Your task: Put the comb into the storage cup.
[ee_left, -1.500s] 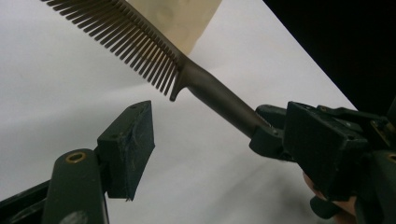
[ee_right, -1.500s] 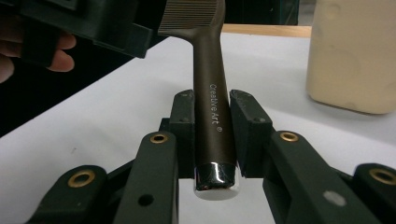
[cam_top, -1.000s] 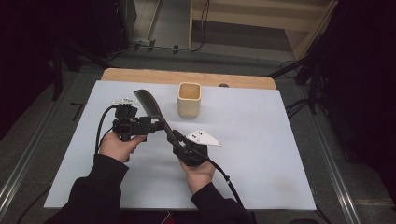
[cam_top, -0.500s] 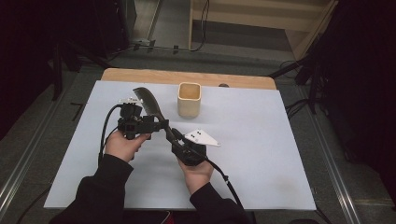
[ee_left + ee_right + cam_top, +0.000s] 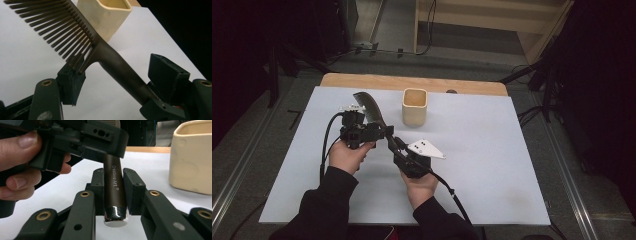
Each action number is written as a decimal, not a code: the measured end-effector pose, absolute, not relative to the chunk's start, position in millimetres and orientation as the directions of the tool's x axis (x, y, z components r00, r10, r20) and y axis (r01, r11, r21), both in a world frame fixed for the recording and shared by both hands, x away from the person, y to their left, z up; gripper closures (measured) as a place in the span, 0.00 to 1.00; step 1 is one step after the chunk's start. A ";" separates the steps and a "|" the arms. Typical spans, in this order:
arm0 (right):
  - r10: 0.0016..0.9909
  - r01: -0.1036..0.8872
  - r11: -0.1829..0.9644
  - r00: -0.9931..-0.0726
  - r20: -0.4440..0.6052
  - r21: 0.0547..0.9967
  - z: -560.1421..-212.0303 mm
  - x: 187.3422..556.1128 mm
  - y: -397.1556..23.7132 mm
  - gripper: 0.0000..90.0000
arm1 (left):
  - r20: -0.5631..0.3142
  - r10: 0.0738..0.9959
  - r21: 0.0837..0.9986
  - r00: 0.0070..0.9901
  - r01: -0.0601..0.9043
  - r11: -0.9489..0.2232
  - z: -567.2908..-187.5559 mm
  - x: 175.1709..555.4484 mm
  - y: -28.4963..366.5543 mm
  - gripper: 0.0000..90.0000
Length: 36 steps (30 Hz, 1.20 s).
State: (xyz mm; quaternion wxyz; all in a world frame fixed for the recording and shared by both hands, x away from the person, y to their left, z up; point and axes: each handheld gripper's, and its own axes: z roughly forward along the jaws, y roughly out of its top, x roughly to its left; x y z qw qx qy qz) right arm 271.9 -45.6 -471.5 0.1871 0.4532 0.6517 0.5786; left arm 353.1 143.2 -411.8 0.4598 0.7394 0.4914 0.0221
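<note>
The comb (image 5: pixel 371 111) slants above the bench (image 5: pixel 492 150), teeth far-left and handle near-right toward the right gripper (image 5: pixel 113 192), whose fingers are clamped on the handle's butt, while the left gripper (image 5: pixel 120 77) straddles the neck, fingers spread, just left of the cup (image 5: pixel 414 106).

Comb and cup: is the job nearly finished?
About halfway, I'd guess. Done: the dark wide-toothed comb is off the table, its handle clamped in the right claw. In hand: the left claw sits open around it, near the teeth. Left, probably: putting it in the empty cream square cup.
</note>
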 end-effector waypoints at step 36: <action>0.788 0.383 -0.113 -0.527 0.317 0.917 -477.9 270.5 -39.2 0.78 | -0.533 0.725 0.646 0.436 0.763 0.016 -420.9 354.7 147.9 0.66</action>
